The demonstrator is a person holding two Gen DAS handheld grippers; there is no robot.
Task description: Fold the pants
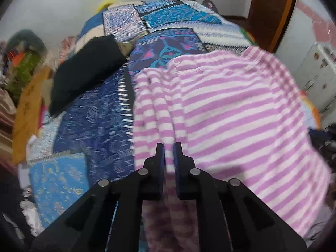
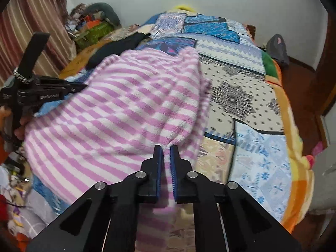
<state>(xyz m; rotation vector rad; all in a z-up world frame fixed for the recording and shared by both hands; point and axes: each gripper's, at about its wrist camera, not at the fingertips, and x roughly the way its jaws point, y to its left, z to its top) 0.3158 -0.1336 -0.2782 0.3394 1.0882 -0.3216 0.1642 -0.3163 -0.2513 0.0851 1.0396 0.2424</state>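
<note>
Both grippers pinch the striped pants over the bed.

The left gripper [image 1: 169,147] and right gripper [image 2: 166,149] each clamp a fold of the pink-and-white pants [image 1: 220,105], which drape across the patchwork quilt [image 1: 94,121]; a black garment [image 1: 84,69] lies beyond.

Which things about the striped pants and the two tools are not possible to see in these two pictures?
- Waistband and leg ends of the striped pants: both views, the cloth bunches and runs under the tools.
- Near pants edge: left wrist view, hidden behind the left tool.
- Same edge: right wrist view, hidden behind the right tool.
- Black item on the bedspread: blurred, kind unclear.
</note>
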